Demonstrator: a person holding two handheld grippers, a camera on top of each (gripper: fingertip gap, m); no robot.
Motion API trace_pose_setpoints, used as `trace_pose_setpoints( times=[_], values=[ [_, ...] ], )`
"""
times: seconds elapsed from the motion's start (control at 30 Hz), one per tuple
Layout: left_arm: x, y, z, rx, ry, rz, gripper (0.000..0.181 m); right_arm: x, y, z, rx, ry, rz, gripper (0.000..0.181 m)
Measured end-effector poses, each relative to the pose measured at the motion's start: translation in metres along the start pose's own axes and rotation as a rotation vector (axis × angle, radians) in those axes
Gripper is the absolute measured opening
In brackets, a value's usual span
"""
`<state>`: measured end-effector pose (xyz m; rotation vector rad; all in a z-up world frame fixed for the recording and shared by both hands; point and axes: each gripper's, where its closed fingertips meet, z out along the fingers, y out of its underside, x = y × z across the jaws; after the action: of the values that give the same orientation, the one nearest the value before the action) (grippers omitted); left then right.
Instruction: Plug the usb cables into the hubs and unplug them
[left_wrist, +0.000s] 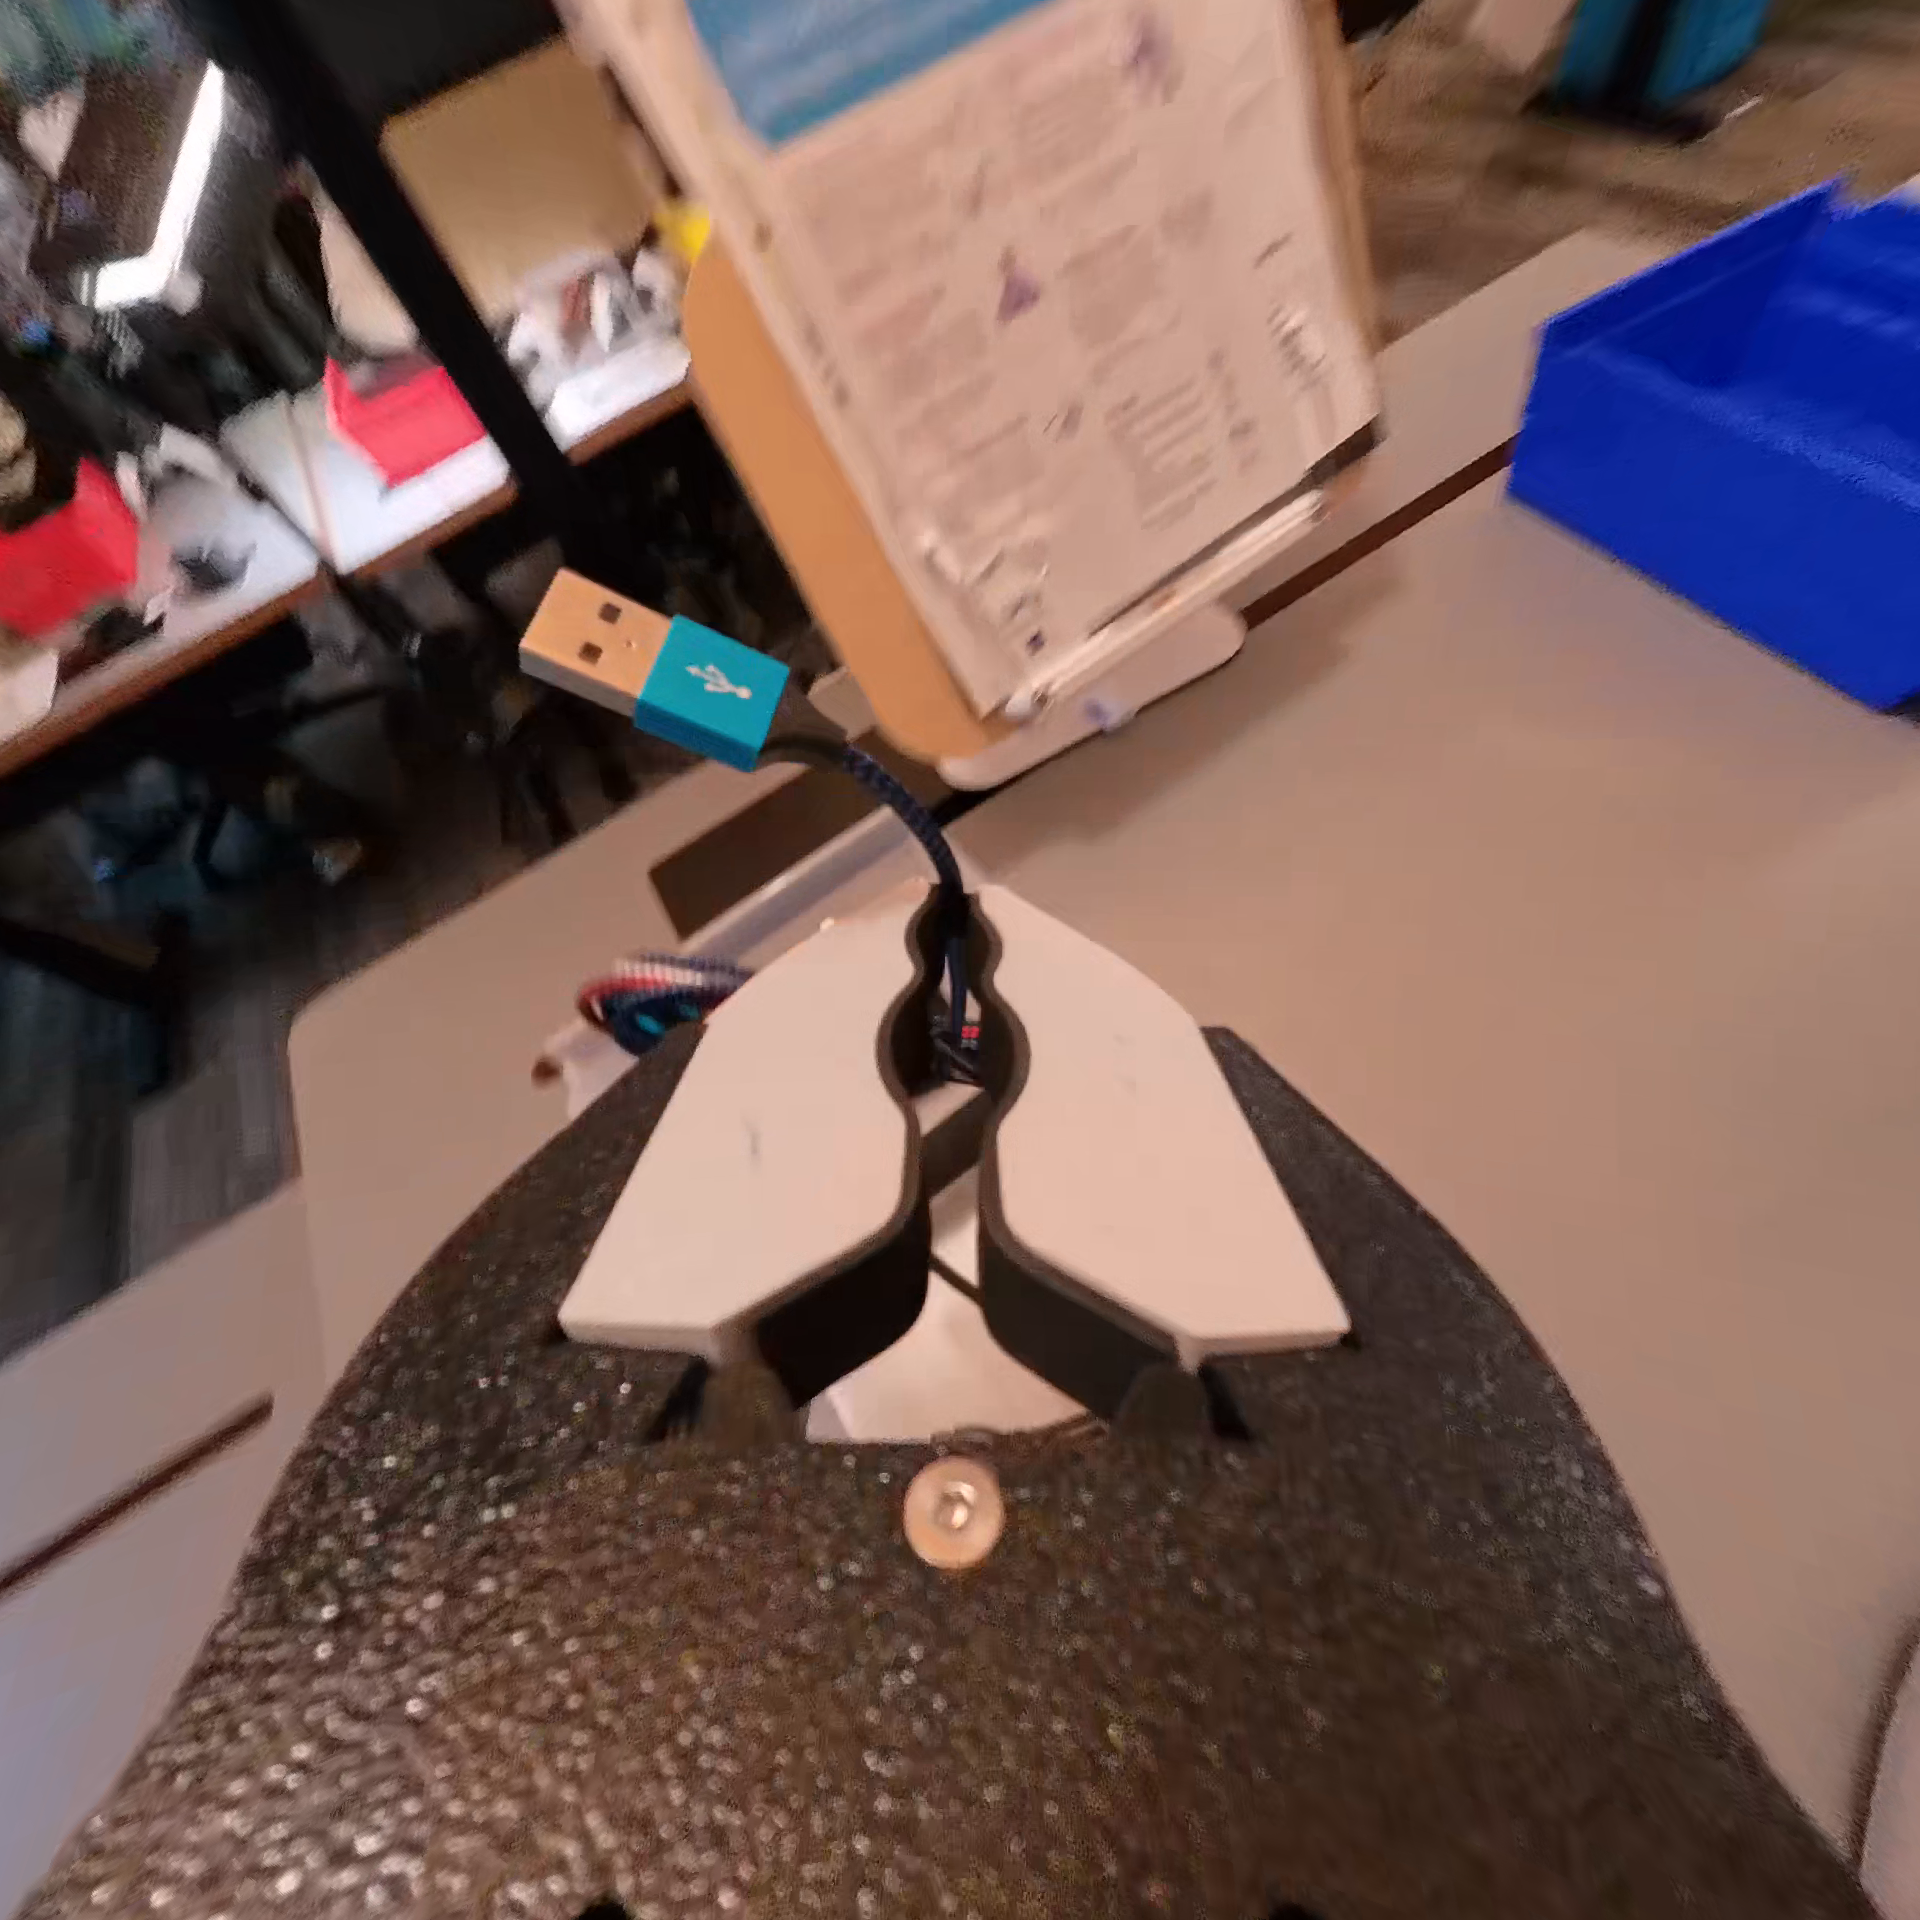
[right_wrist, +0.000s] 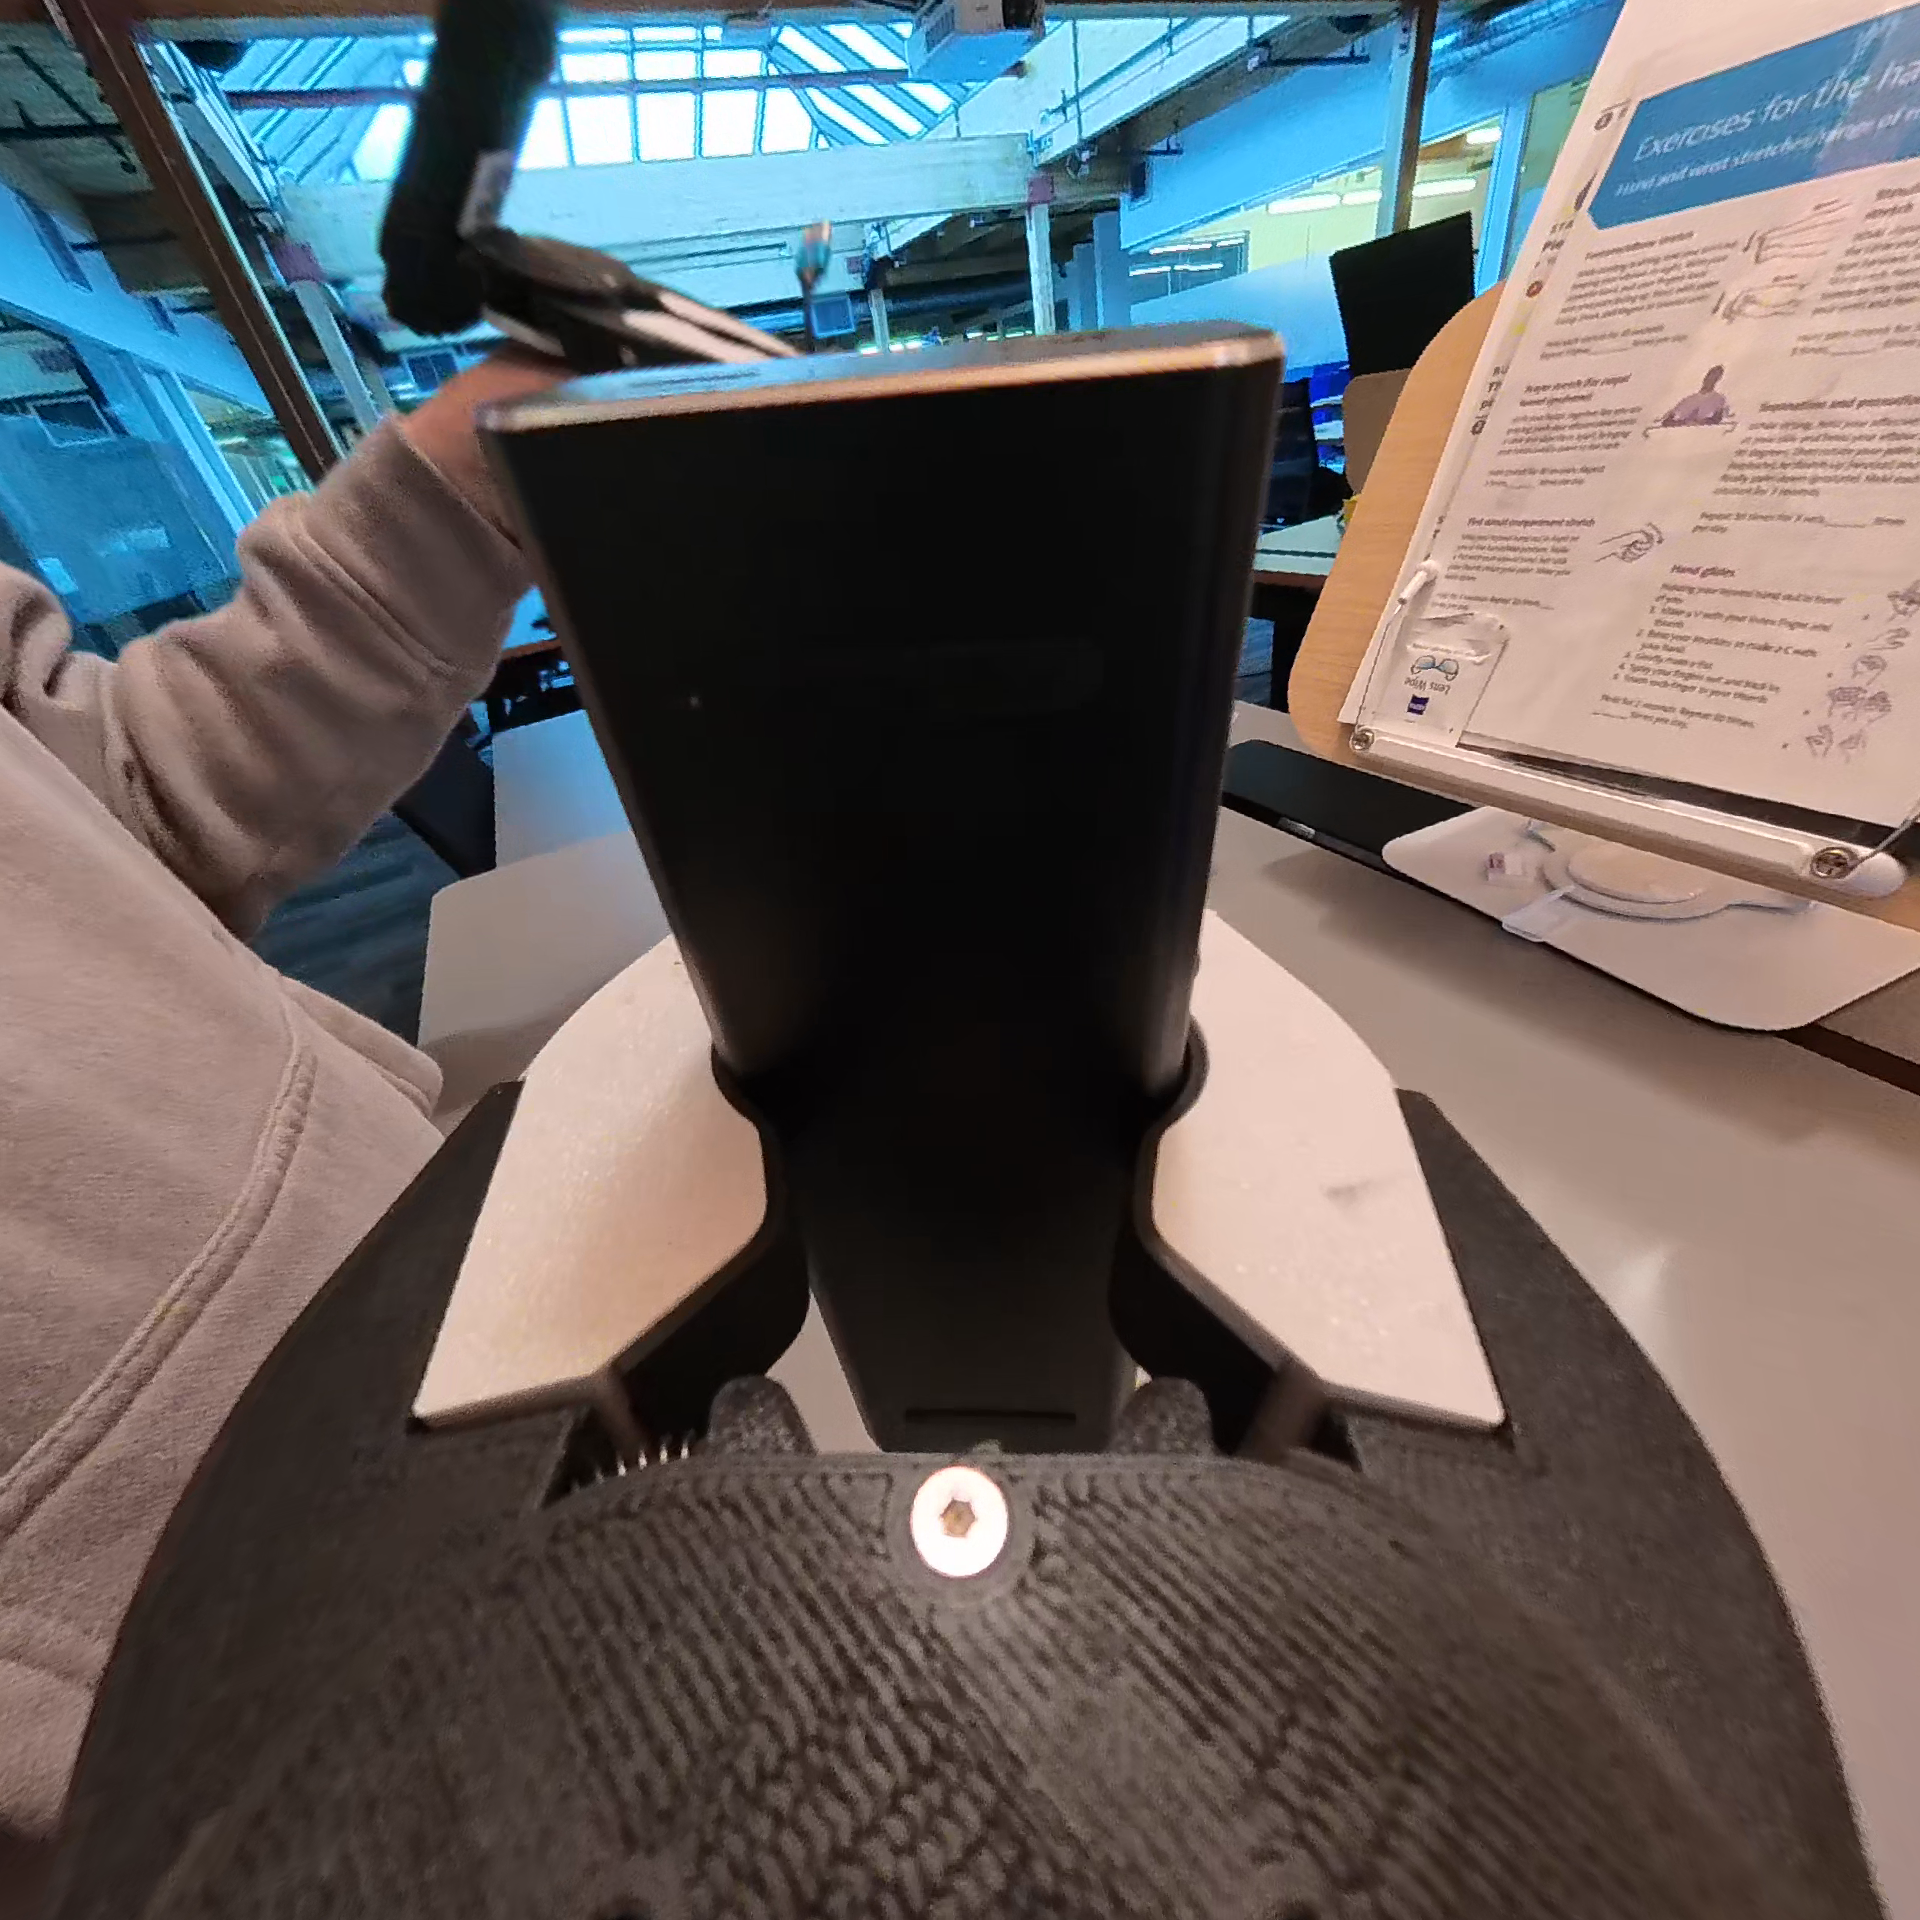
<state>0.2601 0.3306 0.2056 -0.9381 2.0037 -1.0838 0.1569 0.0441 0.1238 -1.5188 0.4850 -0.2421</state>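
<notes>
USB cable (left_wrist: 904, 821) pinched at the tips of the left claw (left_wrist: 954, 914), held above the table (left_wrist: 1455, 935); teal plug (left_wrist: 665, 670) free, drooping leftward on a springy braided neck. Light, floppy; better gripped at the rigid plug shell for aiming. Over to the right claw (right_wrist: 956, 1049): clamped on a black hub (right_wrist: 883, 727), held upright above the table. Stiff, smooth-sided, looks slippery; wants squeezing low and firm.

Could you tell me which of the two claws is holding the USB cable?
The left claw: it pinches the braided cable below its teal plug, while the right claw grips the black hub.
</notes>
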Motion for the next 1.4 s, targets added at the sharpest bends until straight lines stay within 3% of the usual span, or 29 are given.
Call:
trace_pose_setpoints(
  times=[0.1, 0.2, 0.37, 0.5, 0.63, 0.73, 0.9, 1.13, 1.4],
  values=[
    [0.041, -0.035, -0.017, 0.100, 0.210, 0.090, 0.002, -0.002, -0.005, -0.006, 0.041, -0.019, 0.020, 0.075],
    [0.099, -0.042, -0.029, 0.089, 0.525, 0.180, 0.002, -0.005, -0.012, -0.015, 0.094, -0.066, 0.044, 0.075],
    [0.181, 0.010, -0.020, -0.074, 0.912, 0.415, 0.002, -0.015, -0.021, -0.029, 0.144, -0.161, 0.057, 0.074],
    [0.231, 0.070, 0.011, -0.163, 1.024, 0.660, 0.002, -0.033, -0.035, -0.042, 0.264, -0.289, 0.096, 0.075],
    [0.270, 0.114, 0.041, -0.082, 1.054, 0.824, 0.002, -0.040, -0.039, -0.047, 0.288, -0.321, 0.089, 0.074],
    [0.288, 0.133, 0.054, -0.003, 1.091, 0.770, 0.002, -0.036, -0.031, -0.045, 0.238, -0.273, 0.068, 0.074],
    [0.292, 0.125, 0.059, 0.185, 1.065, 0.571, 0.002, -0.034, -0.018, -0.037, 0.173, -0.237, 0.062, 0.074],
    [0.283, 0.111, 0.052, 0.373, 0.922, 0.544, 0.002, -0.038, -0.013, -0.025, 0.153, -0.259, 0.055, 0.074],
    [0.284, 0.119, 0.047, 0.351, 0.935, 0.566, 0.002, -0.041, -0.013, -0.024, 0.157, -0.300, 0.063, 0.074]
  ],
)
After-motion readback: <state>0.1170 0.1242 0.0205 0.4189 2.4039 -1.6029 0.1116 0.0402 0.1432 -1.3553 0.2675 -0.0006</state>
